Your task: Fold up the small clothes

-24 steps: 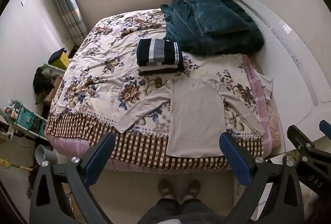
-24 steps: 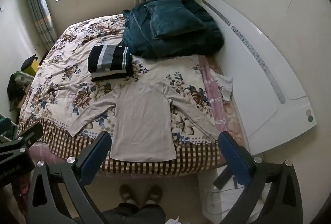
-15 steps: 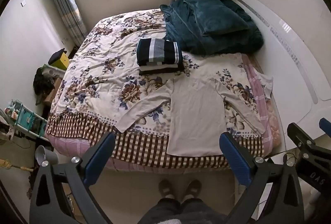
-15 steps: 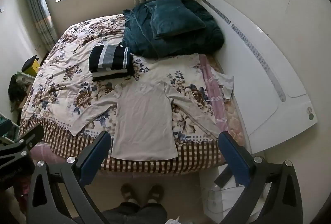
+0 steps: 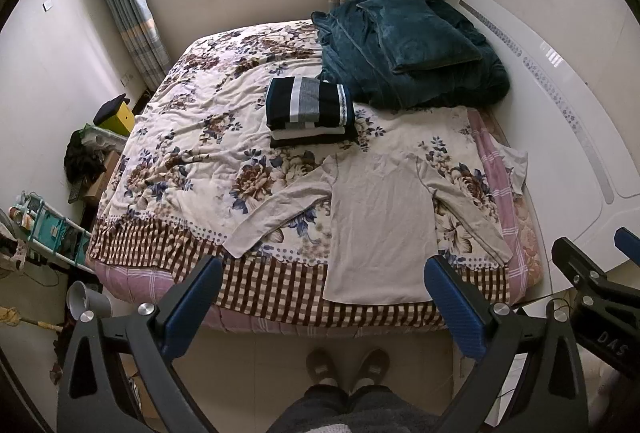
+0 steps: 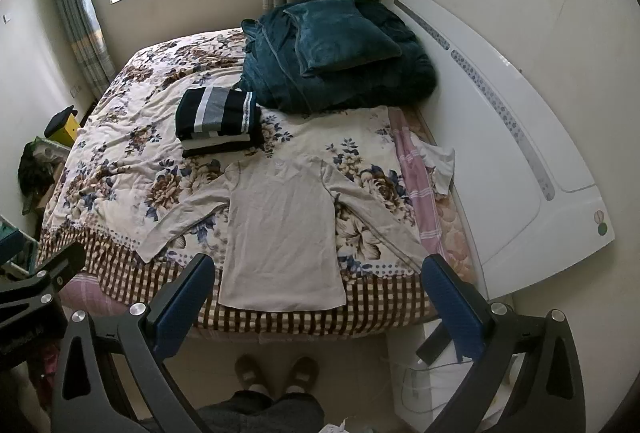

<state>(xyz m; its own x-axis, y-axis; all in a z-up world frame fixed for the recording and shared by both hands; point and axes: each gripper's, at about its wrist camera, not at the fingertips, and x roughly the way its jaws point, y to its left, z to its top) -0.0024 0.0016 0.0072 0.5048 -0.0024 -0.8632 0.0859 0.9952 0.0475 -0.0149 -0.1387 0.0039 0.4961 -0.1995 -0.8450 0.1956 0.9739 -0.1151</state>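
Note:
A beige long-sleeved shirt (image 5: 380, 225) lies flat on the bed, sleeves spread, hem at the near edge; it also shows in the right wrist view (image 6: 280, 233). A stack of folded clothes (image 5: 310, 111) with a dark striped piece on top sits behind it, seen too in the right wrist view (image 6: 219, 123). My left gripper (image 5: 320, 273) is open and empty, held above the floor in front of the bed. My right gripper (image 6: 316, 273) is open and empty, likewise short of the bed.
A teal blanket and pillow (image 5: 412, 49) are piled at the head of the floral bedspread (image 5: 192, 137). A white headboard (image 6: 500, 137) runs along the right. A small white garment (image 6: 438, 163) lies by it. Clutter and a rack (image 5: 48, 229) stand left. The person's feet (image 5: 348, 365) are below.
Both grippers have drifted very slightly; the view of the bed shifts a little. The shirt and the stack have not moved.

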